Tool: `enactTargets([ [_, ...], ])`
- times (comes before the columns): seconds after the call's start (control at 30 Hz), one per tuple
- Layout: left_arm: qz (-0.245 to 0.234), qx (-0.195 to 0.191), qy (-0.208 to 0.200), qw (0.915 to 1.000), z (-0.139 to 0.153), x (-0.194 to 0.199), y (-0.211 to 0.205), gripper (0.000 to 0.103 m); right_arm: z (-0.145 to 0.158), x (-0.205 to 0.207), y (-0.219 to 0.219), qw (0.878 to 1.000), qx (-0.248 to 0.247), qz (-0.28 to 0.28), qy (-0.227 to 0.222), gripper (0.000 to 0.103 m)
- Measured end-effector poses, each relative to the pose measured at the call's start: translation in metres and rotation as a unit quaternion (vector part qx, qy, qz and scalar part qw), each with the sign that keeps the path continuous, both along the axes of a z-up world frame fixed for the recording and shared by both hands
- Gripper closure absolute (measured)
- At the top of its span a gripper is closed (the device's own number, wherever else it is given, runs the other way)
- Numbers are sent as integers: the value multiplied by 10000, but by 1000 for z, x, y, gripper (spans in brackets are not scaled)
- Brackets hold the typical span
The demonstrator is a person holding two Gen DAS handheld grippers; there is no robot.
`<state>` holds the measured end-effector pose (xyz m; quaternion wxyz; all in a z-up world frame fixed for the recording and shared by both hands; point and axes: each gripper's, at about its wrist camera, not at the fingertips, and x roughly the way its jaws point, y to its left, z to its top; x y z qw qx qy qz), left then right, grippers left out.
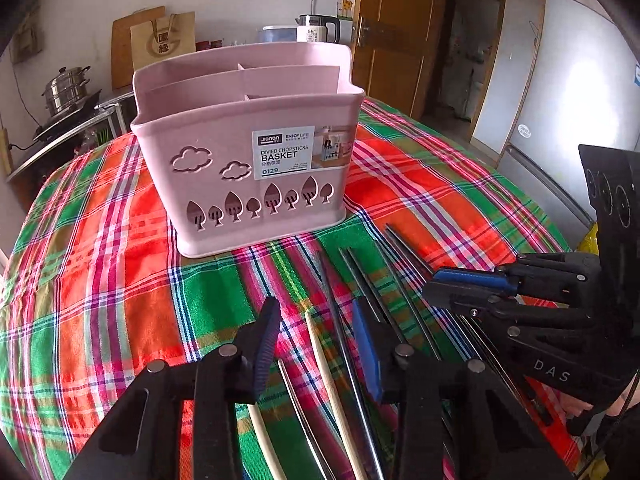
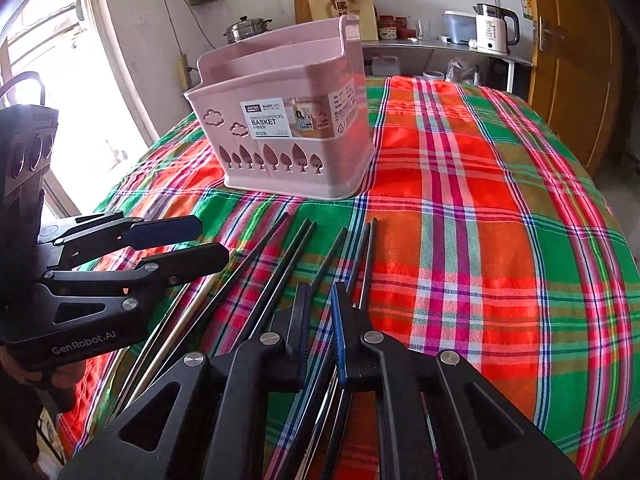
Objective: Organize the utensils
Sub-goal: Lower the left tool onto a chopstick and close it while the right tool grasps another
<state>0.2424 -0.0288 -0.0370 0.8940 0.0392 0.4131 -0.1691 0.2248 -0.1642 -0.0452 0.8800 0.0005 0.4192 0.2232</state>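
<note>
**Thin sticks flat on cloth: pinch near the middle, lift level**

Nearest, left wrist view: left claw (image 1: 314, 308) part open, straddling a pale wooden chopstick (image 1: 320, 348) and a steel chopstick (image 1: 340, 332). Pads clear of both, nothing held.

Right wrist view: right claw (image 2: 320, 290) drawn almost closed around one of the dark chopsticks (image 2: 280, 264). Cannot tell whether the pads actually bite.

All sticks lying flat on the plaid cloth (image 1: 100, 280) over the bench, fanned from 6 toward 12 o'clock, some touching, some just beside each other.

Handling, by judgement:
- Light, stiff, narrow. Little to fear from breakage.
- Steel ones likely slick and prone to roll or pivot in the pads; wood probably grippier.
- Soft cloth beneath should let a pad dig under.
- Best hold across the shaft near mid-length, so neither end droops.
- Neighbours close enough to be dragged along or picked up double.

Farther, at 12 o'clock: pink divided basket (image 1: 240, 152), upright, no utensils showing in its compartments, well apart from the stick tips. Probable destination, entered from above.
</note>
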Motion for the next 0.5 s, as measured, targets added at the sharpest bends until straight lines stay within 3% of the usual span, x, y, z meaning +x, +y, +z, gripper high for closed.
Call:
enactTargets([
  [0.23, -206, 29, 132, 9997, -6, 15, -12, 67, -3, 11, -1, 9999, -70, -64, 98, 92],
  [0.5, -292, 80, 420, 9987, -17, 32, -19, 82, -6, 23, 1, 9993, -271, -106, 224, 92],
])
